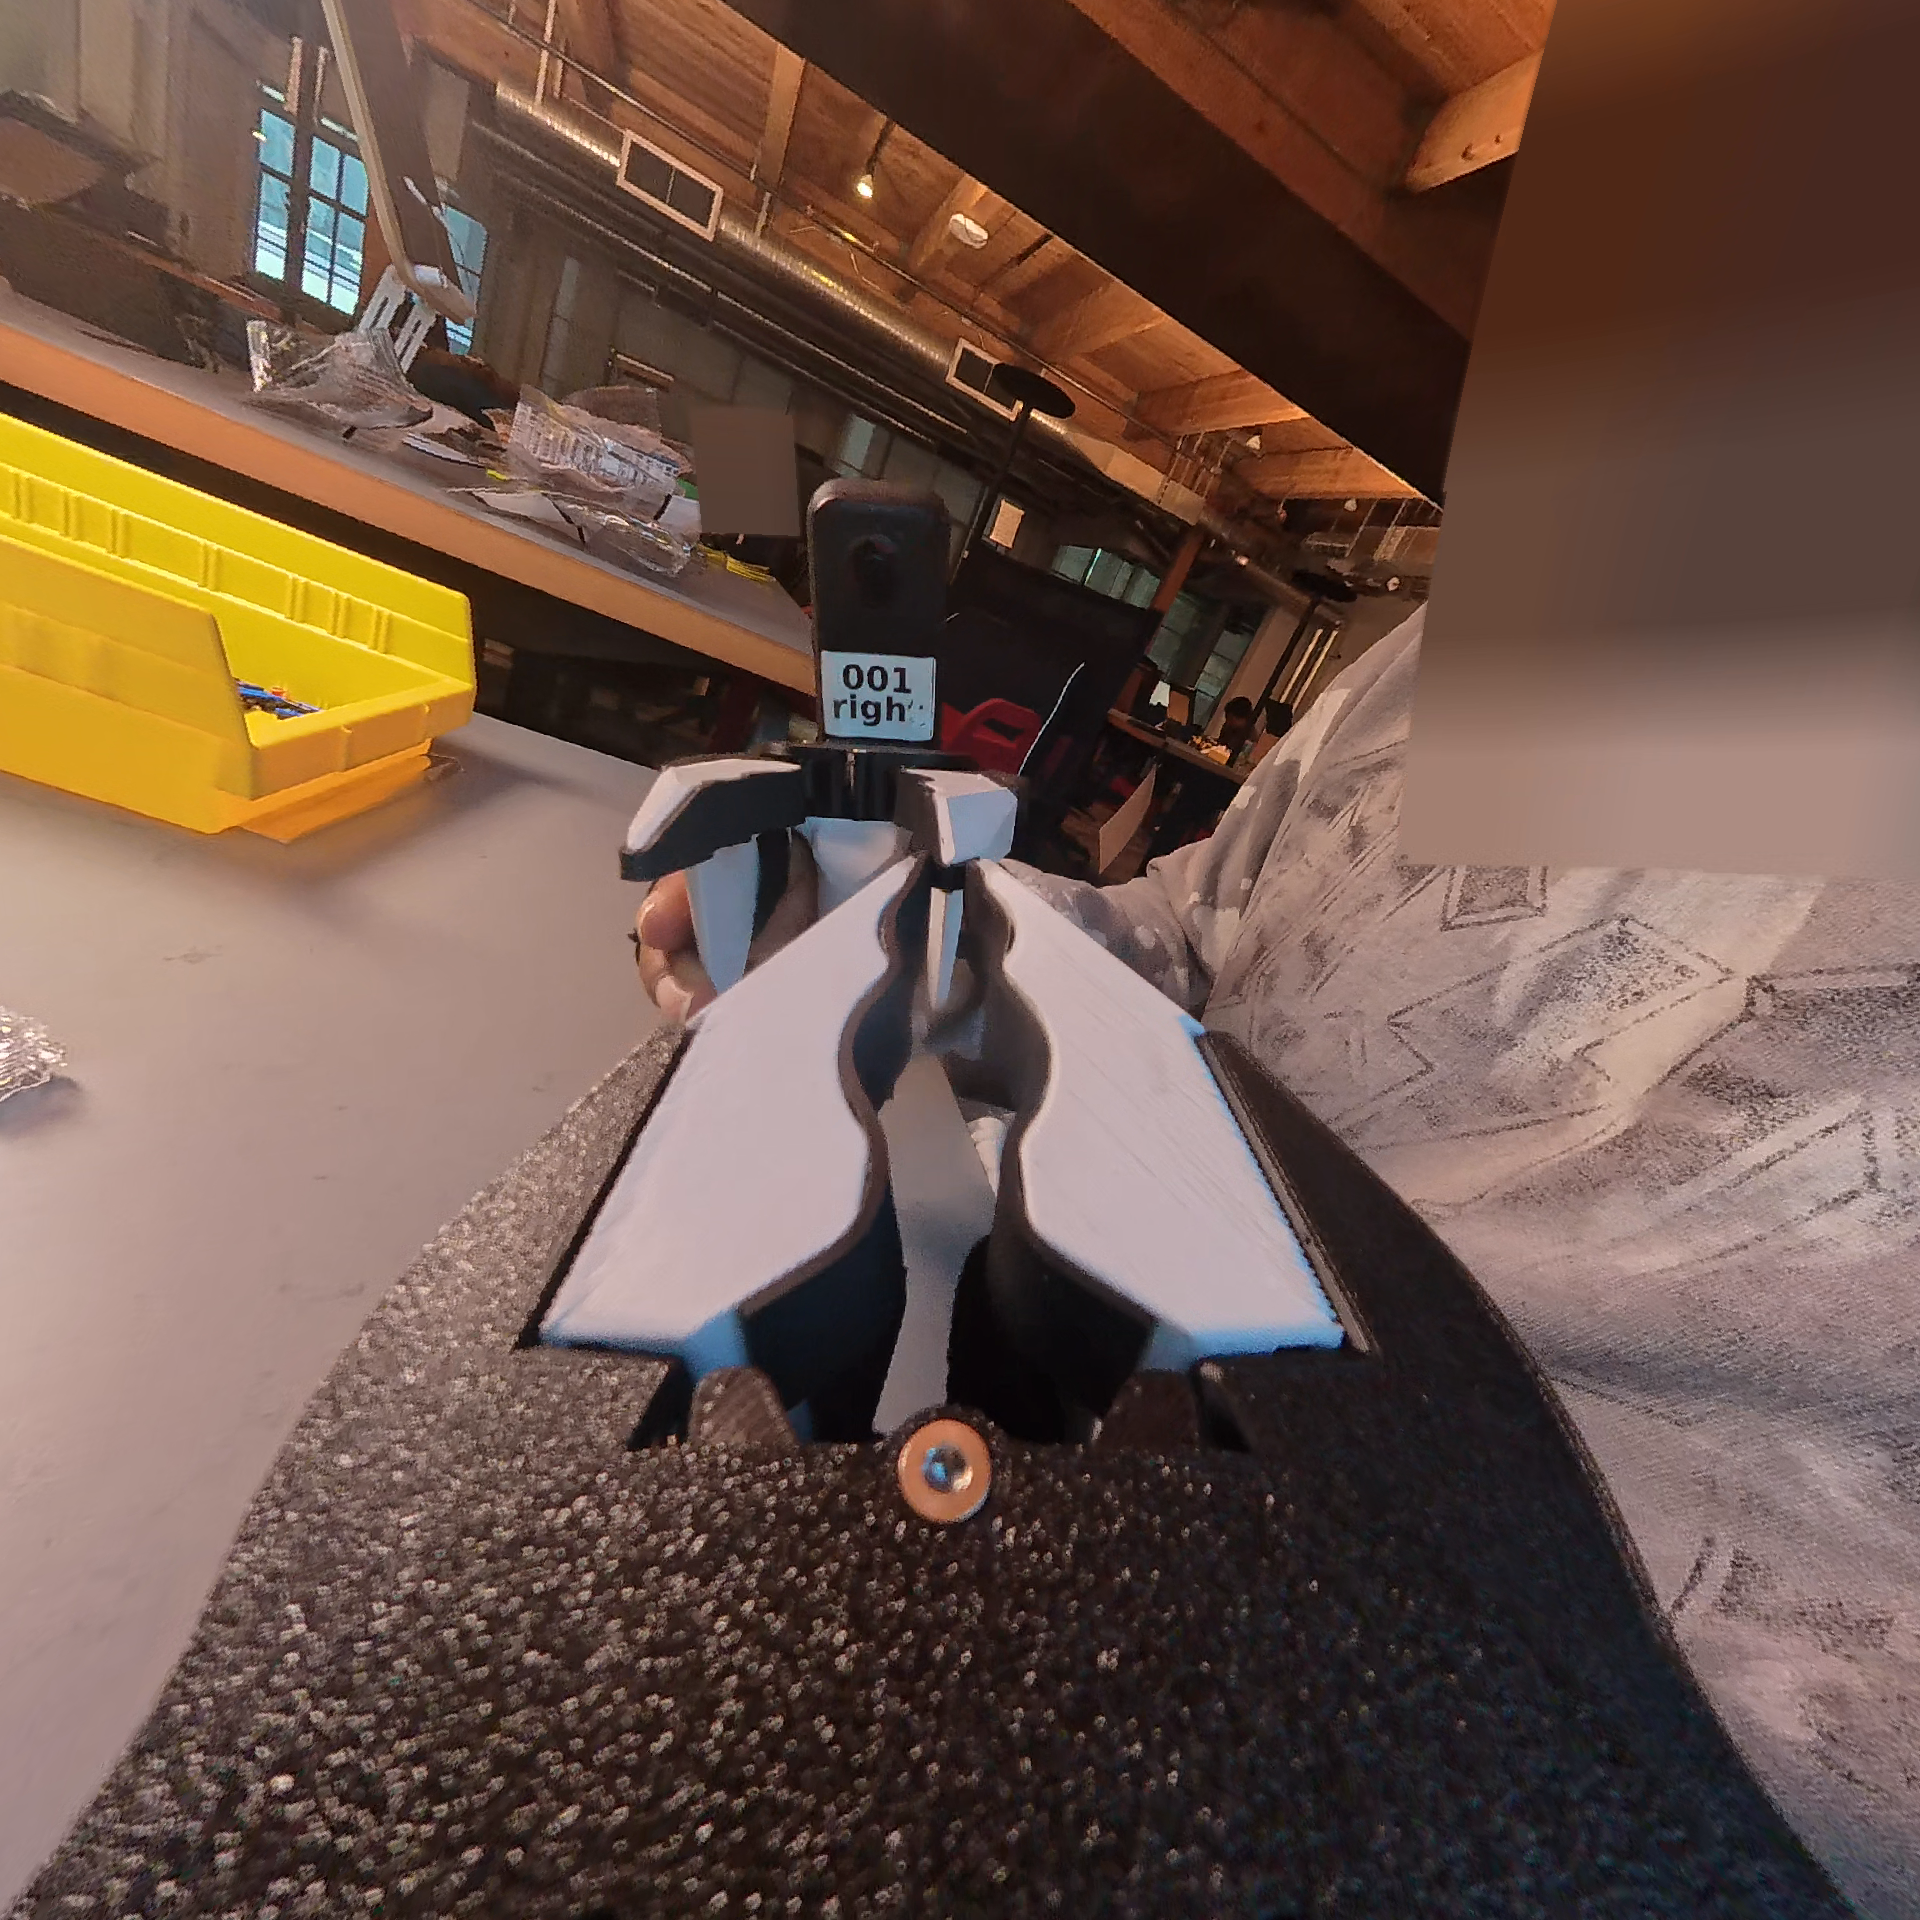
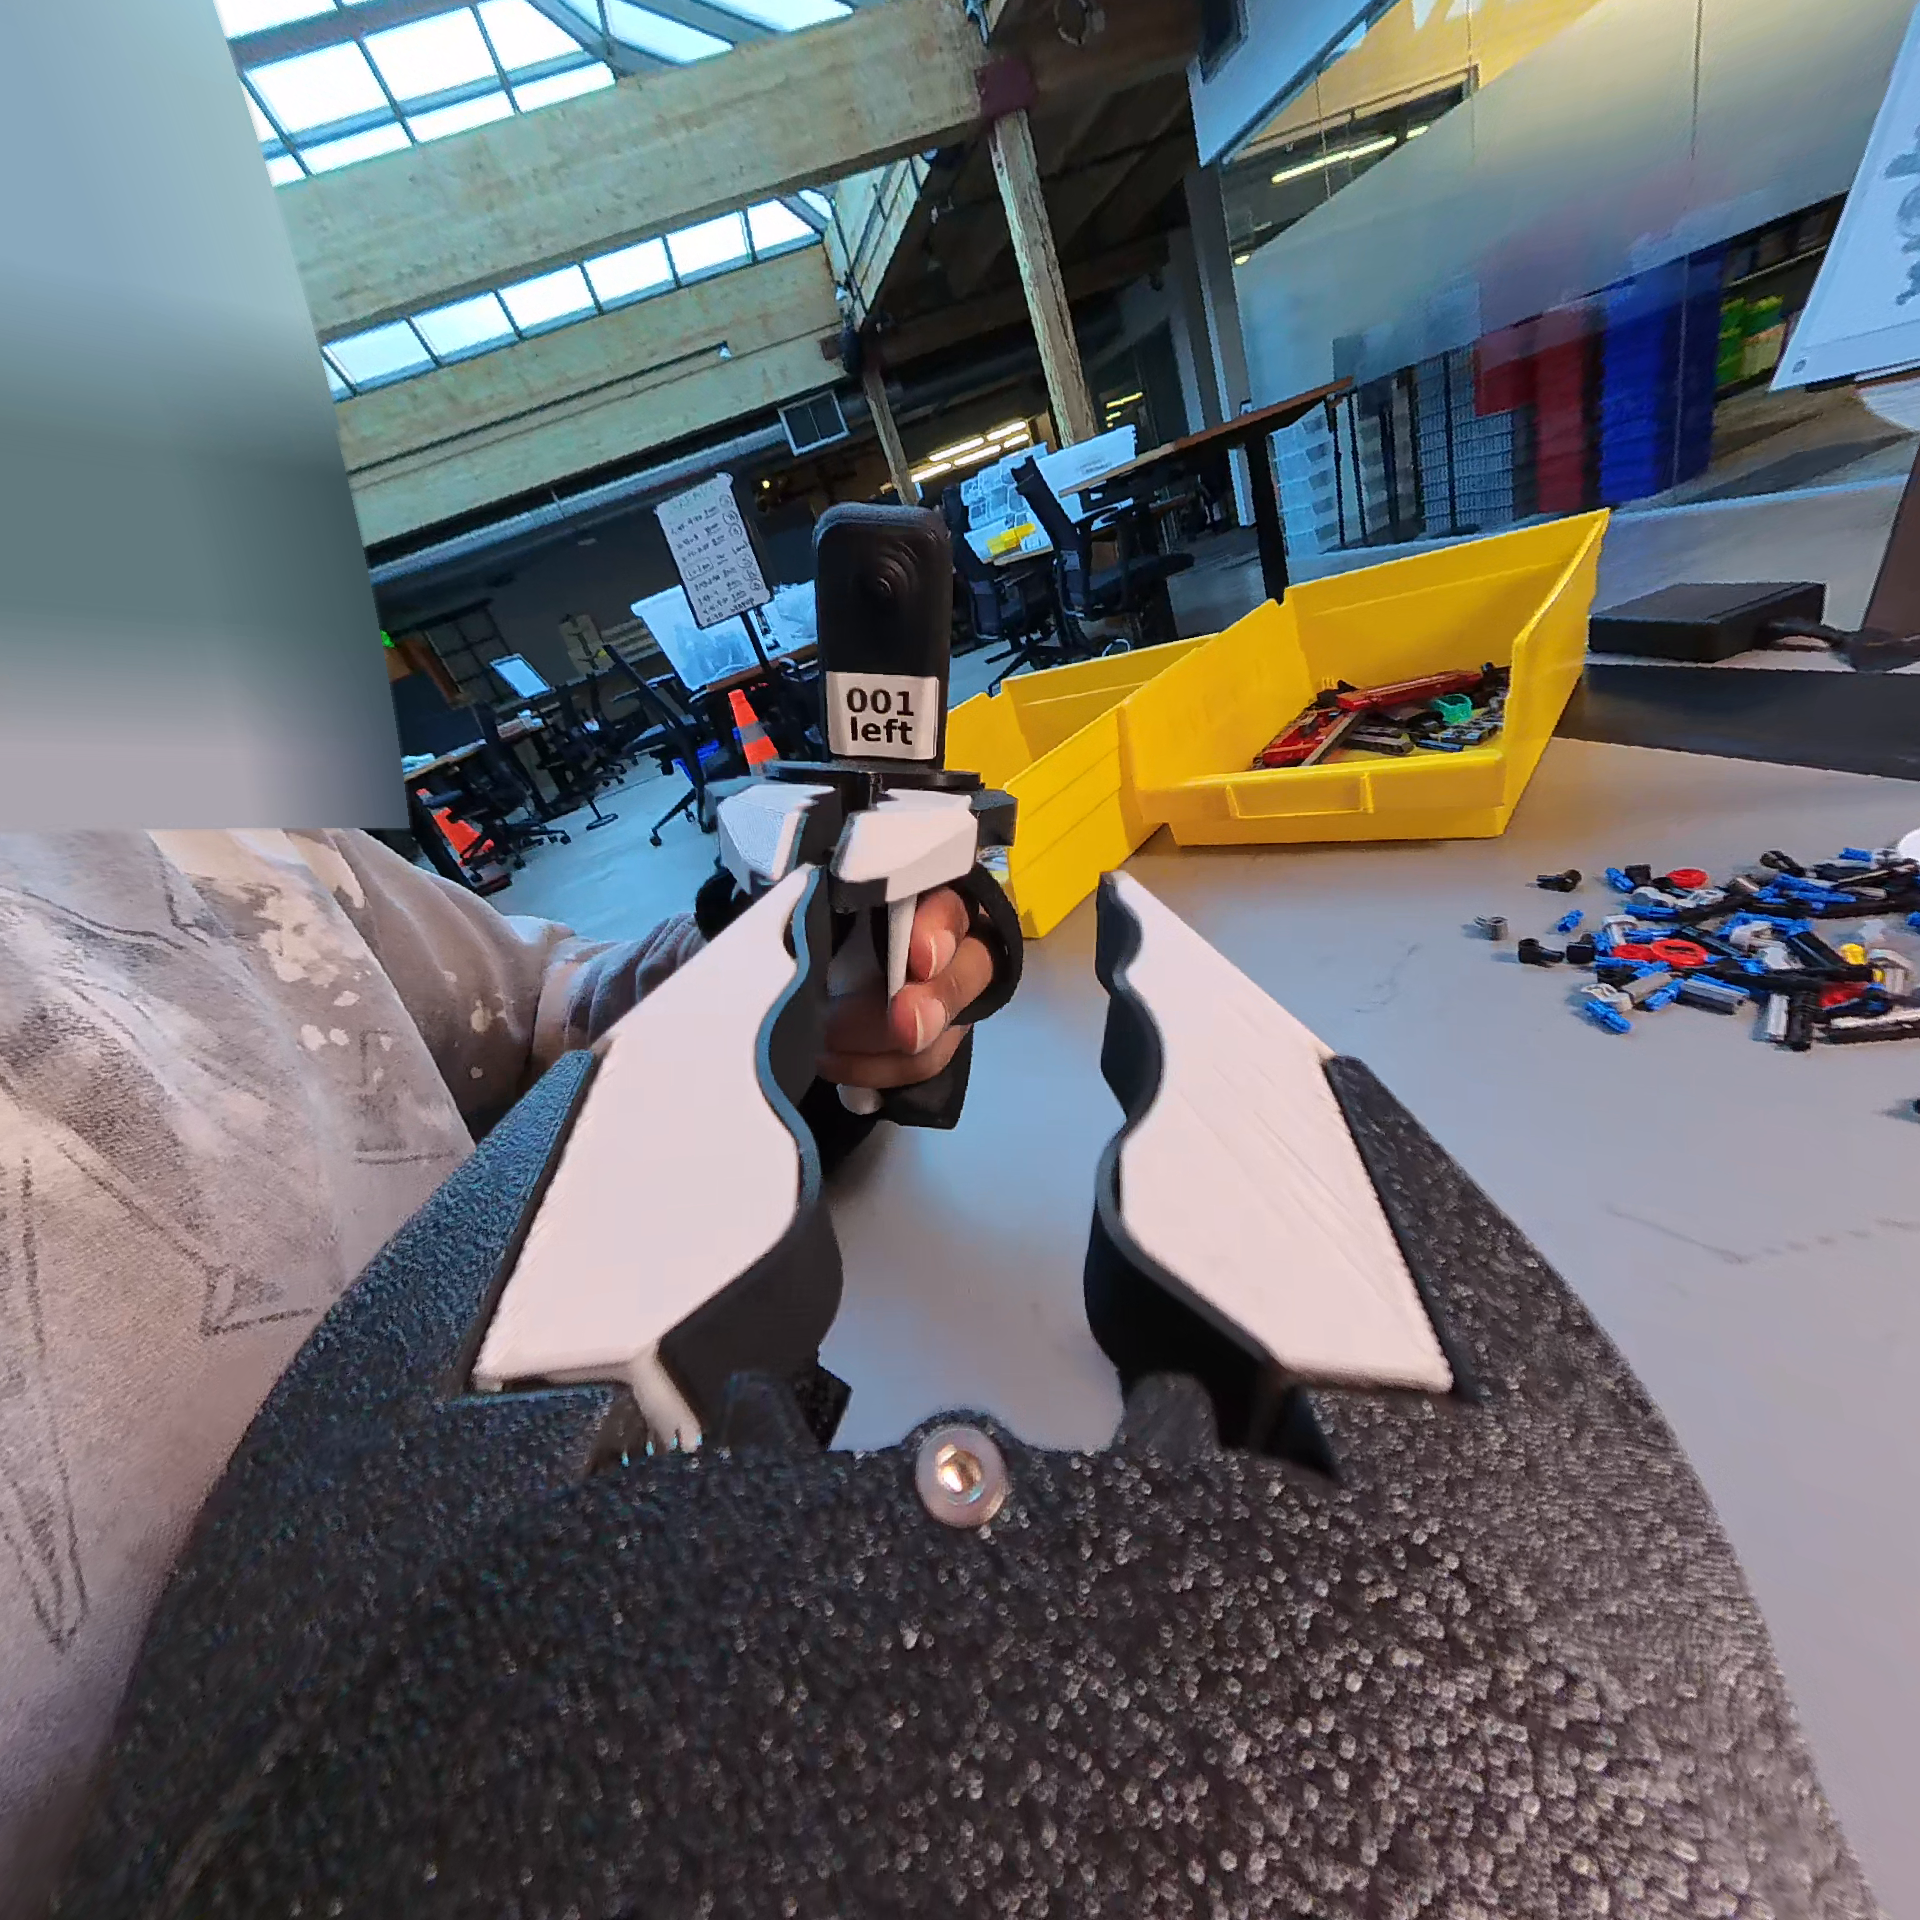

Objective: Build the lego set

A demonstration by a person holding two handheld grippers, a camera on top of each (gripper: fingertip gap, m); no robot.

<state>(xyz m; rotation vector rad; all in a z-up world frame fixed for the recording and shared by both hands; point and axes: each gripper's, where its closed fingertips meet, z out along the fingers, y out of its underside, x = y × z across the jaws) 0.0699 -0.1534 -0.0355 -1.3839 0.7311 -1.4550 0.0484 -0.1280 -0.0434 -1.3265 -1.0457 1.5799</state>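
Grey surface [image 2: 1455, 1195] all round, and the two grippers face each other above it. The left gripper [image 1: 940, 883] has its jaws drawn almost together, only a narrow slit between the white fingers [image 1: 769, 1122], and nothing visible between them. The right gripper [image 2: 956, 883] stands with jaws spread wide, bare surface showing through the gap, holding nothing. Each is gripped by a hand: the right hand [image 1: 665, 945] shows in the left wrist view, the left hand [image 2: 904, 997] in the right wrist view, with patterned grey sleeves [image 1: 1558, 1039] behind. Over to the side, the loose lego pieces [image 2: 1766, 956], blue, black, red and grey, lie scattered on the surface, well apart from both grippers. Behind them a yellow bin [image 2: 1351, 727] holds more parts, red and black among them, with a second yellow bin [image 2: 1039, 758] just beside it.
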